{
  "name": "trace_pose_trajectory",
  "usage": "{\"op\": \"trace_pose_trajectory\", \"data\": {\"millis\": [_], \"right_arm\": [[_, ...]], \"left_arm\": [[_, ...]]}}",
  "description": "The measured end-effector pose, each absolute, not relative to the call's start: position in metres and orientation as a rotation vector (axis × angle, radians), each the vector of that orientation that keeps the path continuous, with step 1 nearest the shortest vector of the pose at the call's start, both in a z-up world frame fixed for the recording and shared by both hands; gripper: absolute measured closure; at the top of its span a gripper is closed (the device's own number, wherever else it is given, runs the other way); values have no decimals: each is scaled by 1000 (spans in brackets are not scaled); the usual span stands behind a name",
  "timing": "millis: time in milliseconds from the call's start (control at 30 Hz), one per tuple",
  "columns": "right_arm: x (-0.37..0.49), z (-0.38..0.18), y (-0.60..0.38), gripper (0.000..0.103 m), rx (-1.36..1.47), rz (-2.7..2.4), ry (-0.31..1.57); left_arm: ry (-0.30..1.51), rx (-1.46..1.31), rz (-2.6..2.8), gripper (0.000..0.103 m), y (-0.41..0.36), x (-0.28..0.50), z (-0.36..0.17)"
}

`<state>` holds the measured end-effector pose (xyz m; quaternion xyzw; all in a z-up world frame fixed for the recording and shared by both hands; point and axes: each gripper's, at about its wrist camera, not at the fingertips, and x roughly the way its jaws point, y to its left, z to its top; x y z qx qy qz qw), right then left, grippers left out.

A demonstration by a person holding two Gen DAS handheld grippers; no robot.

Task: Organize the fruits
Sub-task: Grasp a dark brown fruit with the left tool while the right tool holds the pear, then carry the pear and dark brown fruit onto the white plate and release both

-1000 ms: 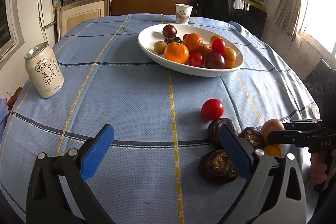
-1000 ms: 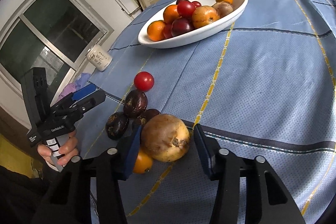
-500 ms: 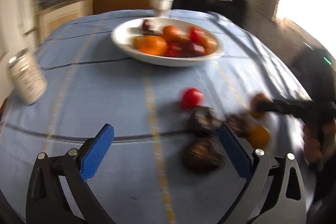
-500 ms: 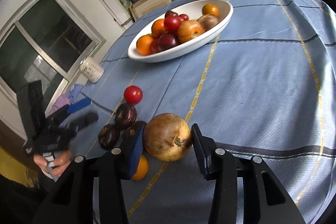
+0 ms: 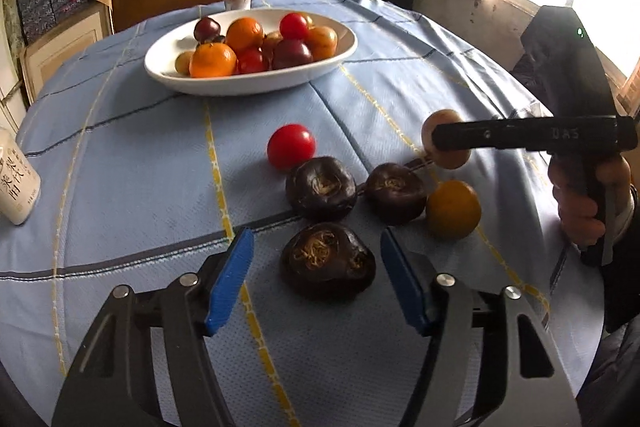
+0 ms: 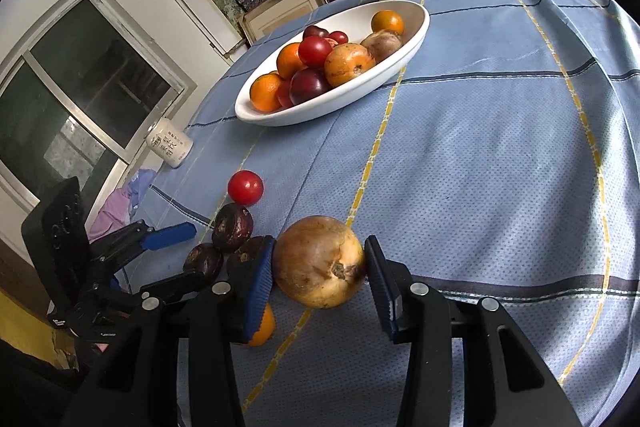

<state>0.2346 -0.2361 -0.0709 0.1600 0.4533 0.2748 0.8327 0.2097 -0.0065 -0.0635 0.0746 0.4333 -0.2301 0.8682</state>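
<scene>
Tan fruit (image 6: 319, 261) between right gripper (image 6: 319, 281) jaws

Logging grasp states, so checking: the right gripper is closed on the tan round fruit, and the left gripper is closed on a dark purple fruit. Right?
Not quite. In the left wrist view, the left gripper is open; its blue fingers stand apart on either side of the nearest dark purple fruit without touching it. The right gripper does hold the tan round fruit.
</scene>
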Motion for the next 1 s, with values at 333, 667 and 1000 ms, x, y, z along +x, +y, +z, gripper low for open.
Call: {"op": "trace_pose_trajectory", "data": {"millis": [333,667,1000], "right_arm": [[234,-71,-235,58,339,588,962],[235,-68,-238,58,352,600,925],[293,-16,-220,58,318,557,764]], "left_arm": [[955,181,-510,53,-12,209,-73],[940,107,-527,55,-2,211,-61],[789,18,-373,55,21,304,14]]}}
